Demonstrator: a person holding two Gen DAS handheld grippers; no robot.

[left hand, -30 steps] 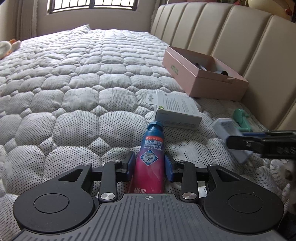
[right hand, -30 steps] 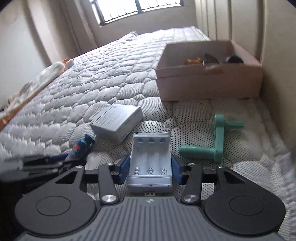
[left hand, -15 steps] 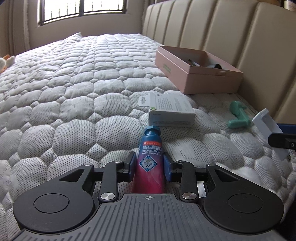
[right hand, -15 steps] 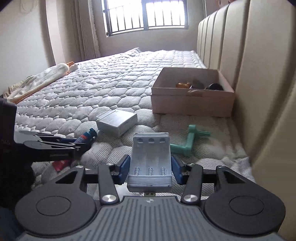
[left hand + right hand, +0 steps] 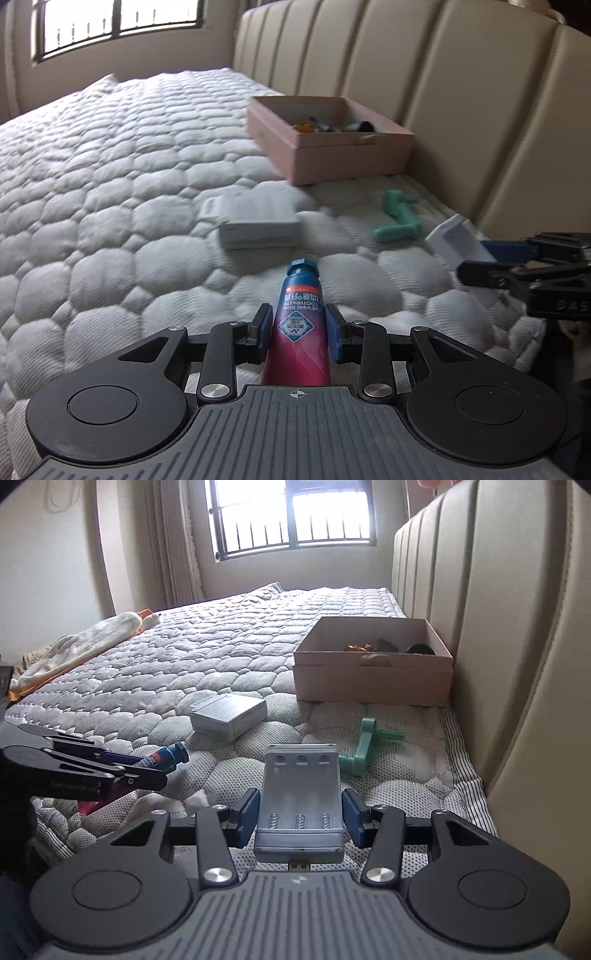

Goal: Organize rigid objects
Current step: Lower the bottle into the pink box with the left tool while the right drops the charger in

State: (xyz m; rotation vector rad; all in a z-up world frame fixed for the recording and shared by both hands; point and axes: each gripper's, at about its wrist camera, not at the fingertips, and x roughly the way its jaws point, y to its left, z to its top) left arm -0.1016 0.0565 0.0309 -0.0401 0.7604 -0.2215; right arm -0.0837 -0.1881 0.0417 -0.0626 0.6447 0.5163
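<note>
My left gripper (image 5: 298,328) is shut on a pink and blue toothpaste tube (image 5: 300,325), held just above the quilted mattress; the tube (image 5: 162,757) also shows at the left of the right wrist view. My right gripper (image 5: 300,814) is shut on a grey battery charger (image 5: 300,801), its three empty slots facing up; the charger (image 5: 458,245) appears at the right of the left wrist view. Ahead stands an open pink cardboard box (image 5: 332,147) against the headboard, with several small items inside. The same box (image 5: 373,672) lies straight ahead of the right gripper.
A white carton (image 5: 258,221) lies on the mattress (image 5: 110,184) between the grippers and the box. A green crank-shaped plastic part (image 5: 365,746) rests near the padded headboard (image 5: 498,627). A cream towel (image 5: 85,646) lies along the far left edge of the bed.
Both grippers have lifted and tilted up with their objects, so the box and headboard now sit more central. The left pads have closed a little tighter on the tube.
</note>
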